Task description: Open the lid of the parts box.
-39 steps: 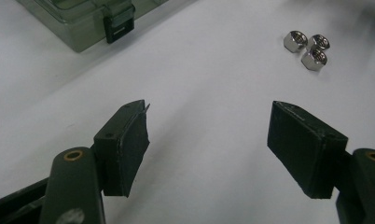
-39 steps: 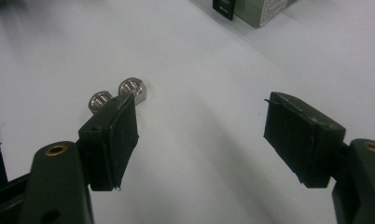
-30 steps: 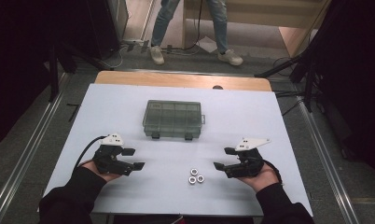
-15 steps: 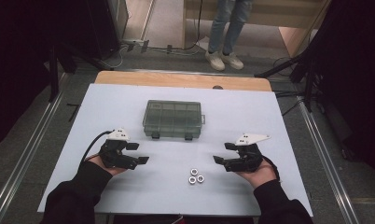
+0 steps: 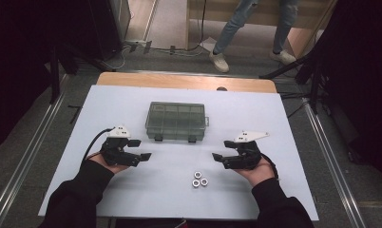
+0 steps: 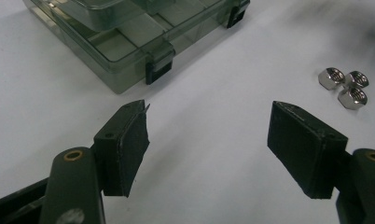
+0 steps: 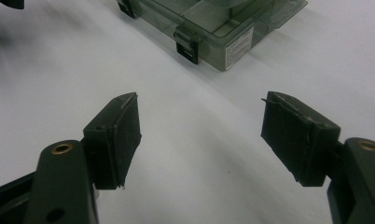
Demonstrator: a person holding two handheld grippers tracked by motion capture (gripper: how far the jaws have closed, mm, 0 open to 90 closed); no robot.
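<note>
- A white sticker (image 7: 239, 49) sits on the end wall of the clear compartment box (image 5: 176, 121); in the right gripper view it carries small dark print, too fine to read. No other writing can be made out.
- The compartment box lies flat near the middle of the white counter (image 5: 132, 99), lid down, with two dark latches on the side that faces the person.
- Three metal hex nuts (image 5: 199, 179) lie in a tight cluster on the counter, touching one another, on the near side of the box and well apart from it. They rest between the two hands, somewhat closer to the right one.
- The left tongs (image 5: 142, 148) are held low over the counter to the left of the nuts, jaws pointing inward toward the centre. The jaws stand wide apart with only bare counter between them.
- In the left gripper view the left tongs look across at the nuts (image 6: 346, 84) on the upper right and a corner of the box (image 6: 129, 42) on the upper left.
- The right tongs (image 5: 219, 160) mirror that pose on the right side, palm up beneath them, jaws aimed inward and likewise spread wide around nothing.
- Both forearms, in dark sleeves, come in from the near edge of the counter; neither pair of tongs touches the nuts or the box.
- A person's legs (image 5: 246, 28) stand on the floor beyond the far edge.
</note>
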